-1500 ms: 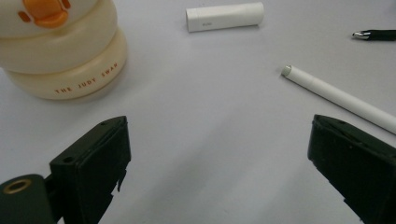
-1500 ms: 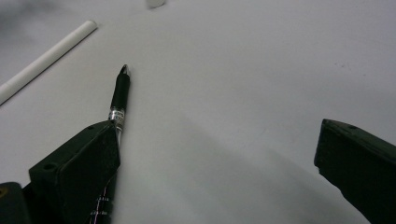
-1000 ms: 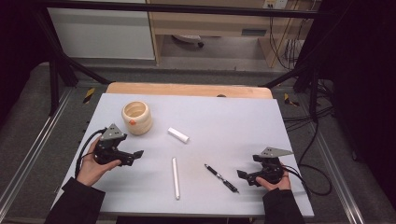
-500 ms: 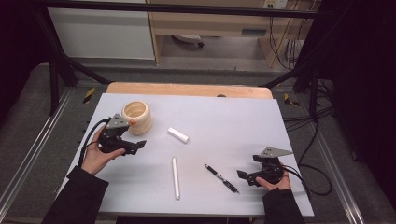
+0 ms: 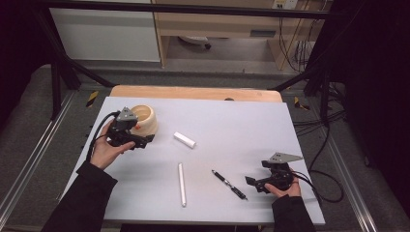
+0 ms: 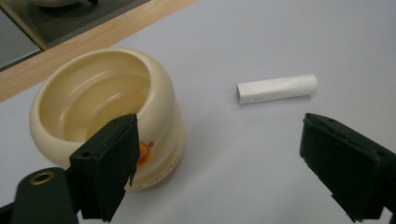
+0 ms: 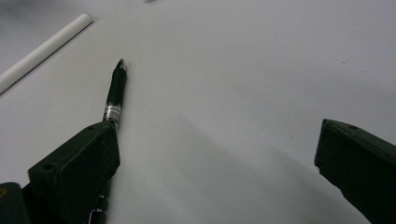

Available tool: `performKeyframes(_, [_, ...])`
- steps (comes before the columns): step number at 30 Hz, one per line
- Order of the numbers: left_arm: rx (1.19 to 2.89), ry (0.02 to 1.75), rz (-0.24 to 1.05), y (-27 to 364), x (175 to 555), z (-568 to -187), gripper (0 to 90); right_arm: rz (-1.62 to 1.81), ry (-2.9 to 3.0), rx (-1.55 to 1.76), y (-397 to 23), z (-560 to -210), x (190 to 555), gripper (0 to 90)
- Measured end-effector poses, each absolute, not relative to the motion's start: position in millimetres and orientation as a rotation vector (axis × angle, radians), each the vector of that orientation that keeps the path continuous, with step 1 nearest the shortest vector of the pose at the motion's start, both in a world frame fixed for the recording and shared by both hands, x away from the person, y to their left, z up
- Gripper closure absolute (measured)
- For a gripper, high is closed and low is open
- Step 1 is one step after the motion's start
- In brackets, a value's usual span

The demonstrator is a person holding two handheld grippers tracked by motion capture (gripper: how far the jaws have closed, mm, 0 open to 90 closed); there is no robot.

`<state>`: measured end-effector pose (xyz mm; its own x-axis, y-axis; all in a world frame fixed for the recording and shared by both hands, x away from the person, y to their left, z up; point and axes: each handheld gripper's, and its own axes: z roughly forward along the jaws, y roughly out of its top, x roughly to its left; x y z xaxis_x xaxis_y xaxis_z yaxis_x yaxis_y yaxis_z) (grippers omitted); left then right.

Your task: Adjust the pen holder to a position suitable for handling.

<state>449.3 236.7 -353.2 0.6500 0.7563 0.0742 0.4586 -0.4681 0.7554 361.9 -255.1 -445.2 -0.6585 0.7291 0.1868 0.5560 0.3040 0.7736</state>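
Observation:
A cream bowl (image 5: 145, 118) with an orange mark stands at the table's far left. My left gripper (image 5: 144, 140) hovers just in front of it, open; its jaws have just been closing a little with only bare table between them. In the left gripper view the bowl (image 6: 102, 102) sits behind the left jaw of that gripper (image 6: 224, 163), and a short white tube (image 6: 276, 88) lies beyond. A long white stick (image 5: 182, 183) and a black pen (image 5: 229, 184) lie near the front. My right gripper (image 5: 251, 182) rests open beside the pen (image 7: 114, 93), which runs past its left jaw.
The grey table top (image 5: 241, 121) has a wooden strip (image 5: 193, 93) along its far edge. The short white tube (image 5: 184, 139) lies mid-table, to the right of the bowl. The white stick's end (image 7: 42, 49) lies left of the pen. Cables trail off the right side.
My left hand has moved away from me and up, from the table's left middle to the front of the bowl. The right hand and the loose objects have stayed put.

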Motion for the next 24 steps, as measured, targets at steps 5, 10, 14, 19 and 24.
performKeyframes(5, [2.147,0.948,0.548,232.2,459.5,-351.3,17.3,1.279,2.369,1.186,-255.0,-445.4,362.0,0.7])
performKeyframes(10, [2.169,0.962,0.576,227.1,471.0,-355.1,22.4,1.277,2.370,1.181,-255.1,-445.6,362.3,0.7])
performKeyframes(14, [2.165,0.963,0.578,226.7,476.0,-358.1,28.4,1.278,2.372,1.182,-255.2,-445.4,362.1,0.7])
performKeyframes(19, [2.181,0.979,0.588,229.0,483.3,-364.2,33.5,1.278,2.372,1.181,-255.0,-445.6,362.3,0.7])
performKeyframes(24, [2.191,0.979,0.593,232.3,488.8,-368.2,39.3,1.275,2.374,1.176,-255.0,-446.0,362.5,0.7])
